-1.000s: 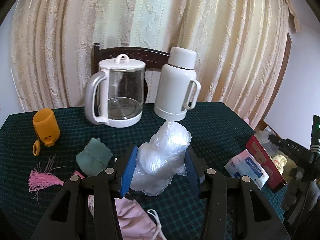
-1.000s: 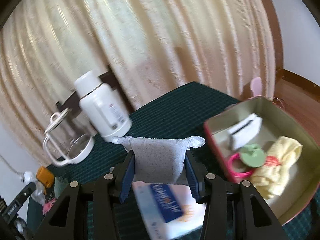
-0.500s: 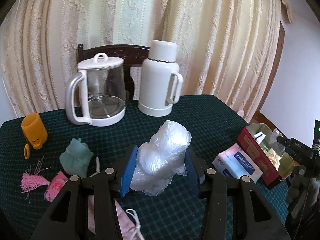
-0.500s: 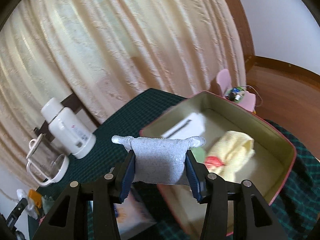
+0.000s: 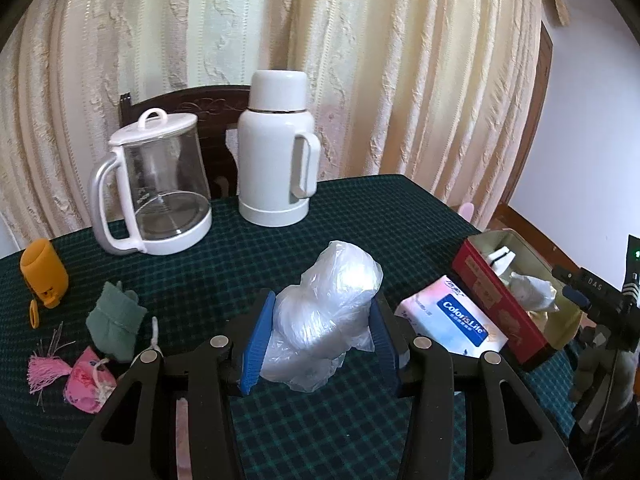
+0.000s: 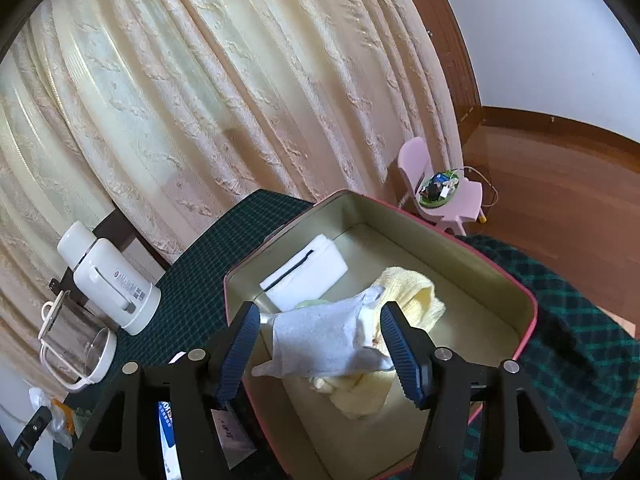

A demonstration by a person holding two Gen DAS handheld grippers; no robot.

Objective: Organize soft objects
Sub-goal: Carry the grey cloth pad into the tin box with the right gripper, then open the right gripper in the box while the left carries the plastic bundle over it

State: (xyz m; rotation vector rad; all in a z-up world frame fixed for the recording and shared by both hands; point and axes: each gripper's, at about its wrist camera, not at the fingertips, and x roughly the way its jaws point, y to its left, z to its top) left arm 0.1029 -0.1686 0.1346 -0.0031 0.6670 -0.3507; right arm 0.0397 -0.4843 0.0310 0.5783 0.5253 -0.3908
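Observation:
My left gripper (image 5: 322,330) is shut on a crumpled clear plastic bag (image 5: 326,314) and holds it above the green checked tablecloth. My right gripper (image 6: 324,346) is open over the red tin box (image 6: 524,300); the grey cloth pouch (image 6: 320,340) lies tilted between its fingers, loose, on a yellow cloth (image 6: 412,300) in the box. A white folded item (image 6: 308,272) also lies in the box. The box also shows in the left wrist view (image 5: 496,300) at the right. A green cloth (image 5: 116,320), a pink pouch (image 5: 86,380) and a pink tassel (image 5: 40,372) lie at the left.
A glass kettle (image 5: 152,184) and a white thermos (image 5: 278,148) stand at the back of the table. An orange cup (image 5: 44,270) stands at the far left. A tissue pack (image 5: 456,320) lies beside the box. A pink child's chair (image 6: 444,192) stands on the floor.
My right gripper has moved over the box and opened, letting go of the grey pouch, which has tilted down. My left gripper has shifted right, still holding the bag.

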